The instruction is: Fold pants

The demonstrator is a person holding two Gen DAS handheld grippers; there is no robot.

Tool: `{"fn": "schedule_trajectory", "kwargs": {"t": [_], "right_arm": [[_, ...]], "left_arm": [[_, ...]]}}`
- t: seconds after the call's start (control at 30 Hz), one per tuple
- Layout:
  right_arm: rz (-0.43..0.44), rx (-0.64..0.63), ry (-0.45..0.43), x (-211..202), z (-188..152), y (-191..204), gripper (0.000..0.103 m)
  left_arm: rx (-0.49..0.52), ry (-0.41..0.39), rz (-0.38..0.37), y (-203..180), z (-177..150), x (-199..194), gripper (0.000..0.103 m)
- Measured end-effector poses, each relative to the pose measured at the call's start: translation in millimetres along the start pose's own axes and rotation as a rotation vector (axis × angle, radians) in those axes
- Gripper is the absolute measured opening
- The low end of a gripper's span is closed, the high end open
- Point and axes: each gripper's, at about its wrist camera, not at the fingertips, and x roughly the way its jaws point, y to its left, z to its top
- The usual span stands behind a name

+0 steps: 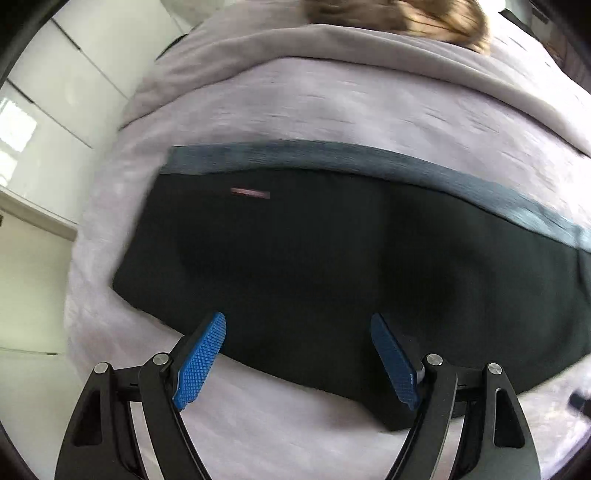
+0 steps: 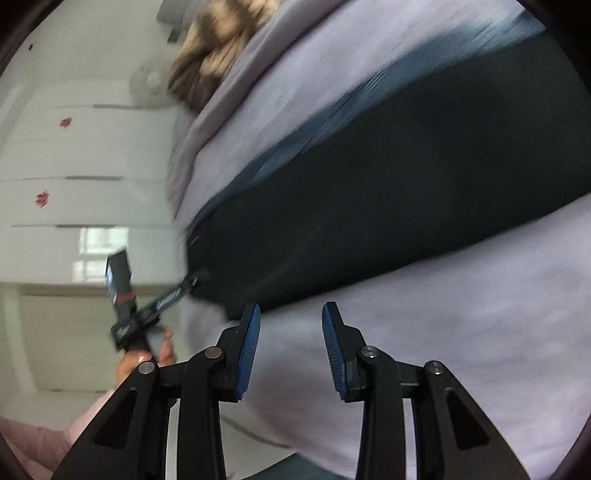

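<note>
With your left gripper (image 1: 297,325) wide open and your right gripper (image 2: 291,314) partly open, both empty, pinch all layers at the near edge of the dark pants (image 1: 332,258) lying folded mid-frame on the pale bedspread (image 1: 258,424), using your 2 grippers evenly.

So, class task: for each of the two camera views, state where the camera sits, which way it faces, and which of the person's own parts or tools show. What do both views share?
Left wrist: on the left hand-held gripper, facing steeply down at the dark pants on the lilac bedcover; only its own open blue fingers show.
Right wrist: on the right hand-held gripper, angled across the bed toward white cabinets; the person's hand holding the other tool shows.
Shared: pants, bedcover, brown fluffy item.
</note>
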Motion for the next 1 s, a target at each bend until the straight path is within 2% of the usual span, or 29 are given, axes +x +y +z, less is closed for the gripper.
{"fn": "schedule_trajectory", "kwargs": {"t": [0.17,0.27,0.33,0.4,0.43,0.5,0.57,0.67,0.7,0.73,0.83,0.93,1.0], "right_arm": [[0.086,0.049,0.068,98.5,-23.5,40.3,0.038],[0.06,0.067,0.049,132.9,-24.4,52.2,0.038],[0.05,0.093,0.031,139.8,-28.5,50.3,0.039],[0.05,0.127,0.027,145.4,-35.6,45.6,0.039],[0.052,0.139,0.033,147.9,-36.8,44.1,0.039],[0.028,0.138,0.043,152.5,-37.1,44.7,0.044],[0.01,0.146,0.034,155.1,-36.7,43.9,0.046],[0.042,0.204,-0.021,151.6,-33.5,38.5,0.046],[0.046,0.21,-0.039,149.9,-31.1,38.9,0.038],[0.038,0.204,-0.06,149.0,-29.8,43.5,0.021],[-0.011,0.142,-0.081,139.0,-26.7,56.2,0.011],[-0.103,0.149,-0.06,146.6,-39.9,40.9,0.008],[-0.086,0.185,-0.063,148.6,-42.9,32.3,0.008]], "left_arm": [[0.009,-0.054,0.03,60.4,22.7,32.2,0.082],[0.042,-0.05,0.039,77.6,20.5,56.6,0.082],[0.037,-0.03,-0.004,91.3,19.2,75.2,0.083],[0.004,-0.038,-0.046,102.5,17.6,85.1,0.093],[-0.015,-0.035,-0.061,107.3,17.5,88.0,0.094],[-0.047,-0.018,-0.109,114.7,17.8,92.8,0.094],[-0.007,-0.038,-0.098,111.0,16.4,92.0,0.094],[0.05,-0.063,-0.067,104.2,14.5,89.6,0.094],[0.051,-0.062,-0.073,104.4,14.7,89.7,0.094],[0.048,-0.059,-0.079,104.0,13.9,88.7,0.094],[0.043,-0.061,-0.098,107.1,11.9,93.3,0.094],[0.057,-0.069,-0.084,110.1,10.5,94.4,0.094],[0.053,-0.061,-0.067,111.6,10.8,92.1,0.094]]}}
